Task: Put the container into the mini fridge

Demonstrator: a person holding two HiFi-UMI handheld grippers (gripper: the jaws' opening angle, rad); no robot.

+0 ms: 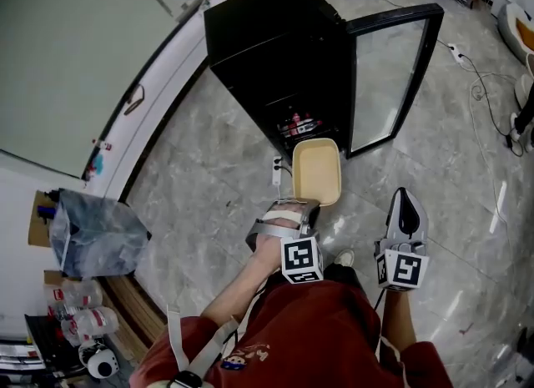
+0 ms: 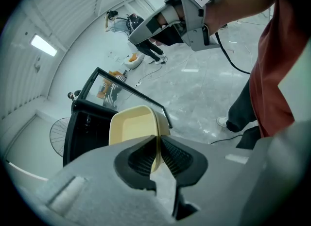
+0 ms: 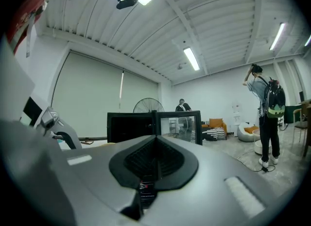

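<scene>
A person's left gripper (image 2: 158,153) pinches the near rim of one cream container (image 2: 133,125), its jaws pressed onto the thin wall. The container hangs over the marble floor (image 1: 209,186) just in front of the one black mini fridge (image 1: 271,52). Its pale interior shows bare. The fridge's glass door (image 1: 392,78) stands swung open to the right. A low shelf inside holds red-topped items (image 1: 298,123), too small to count. The right gripper (image 3: 156,159), to the right and well apart from the container, has its jaws pressed together on nothing. A white power strip (image 1: 277,171) lies left of the container.
</scene>
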